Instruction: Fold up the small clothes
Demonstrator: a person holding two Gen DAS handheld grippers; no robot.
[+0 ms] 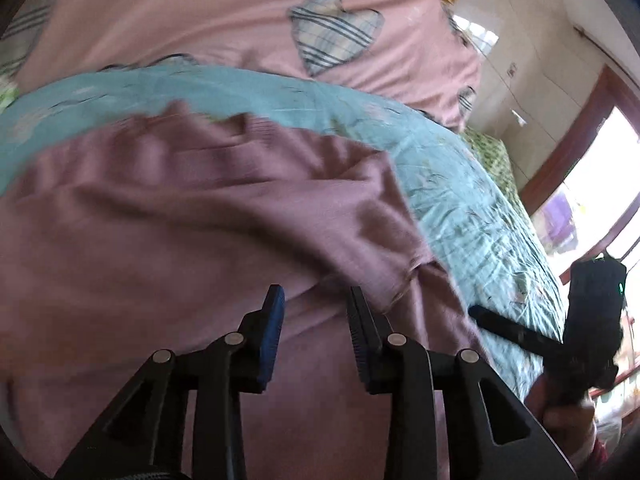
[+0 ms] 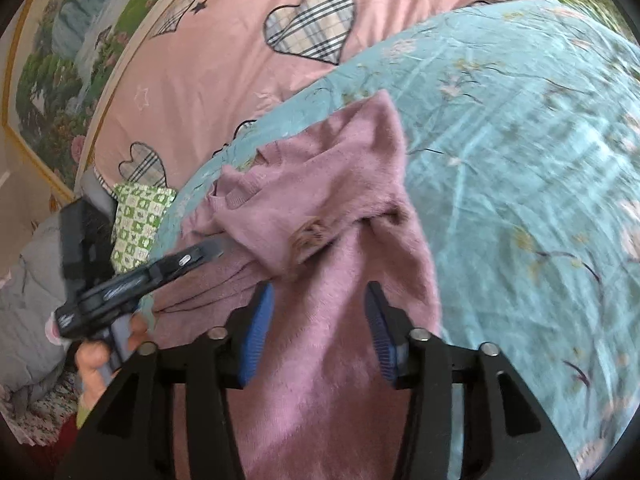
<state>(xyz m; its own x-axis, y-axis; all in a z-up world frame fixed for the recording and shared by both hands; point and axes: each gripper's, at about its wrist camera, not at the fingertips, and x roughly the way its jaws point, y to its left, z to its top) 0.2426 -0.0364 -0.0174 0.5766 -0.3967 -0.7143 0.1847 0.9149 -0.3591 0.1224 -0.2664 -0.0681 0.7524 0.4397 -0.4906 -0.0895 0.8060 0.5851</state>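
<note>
A small mauve knit sweater (image 2: 332, 216) lies rumpled on a light blue floral sheet (image 2: 520, 160), with one part folded over itself. It fills the left wrist view (image 1: 180, 220) too. My left gripper (image 1: 316, 300) is open just above the sweater, with nothing between its blue pads. My right gripper (image 2: 320, 296) is open over the sweater's near part, empty. Each gripper shows in the other's view: the right one (image 1: 520, 332) at the sweater's right edge, the left one (image 2: 208, 250) at its left edge.
A pink quilt with plaid hearts (image 2: 240, 60) lies behind the sheet. A green patterned pillow (image 2: 140, 220) and grey bedding (image 2: 28, 280) sit at the left. A framed landscape picture (image 2: 60, 60) hangs behind. A window and door frame (image 1: 580, 160) are at the right.
</note>
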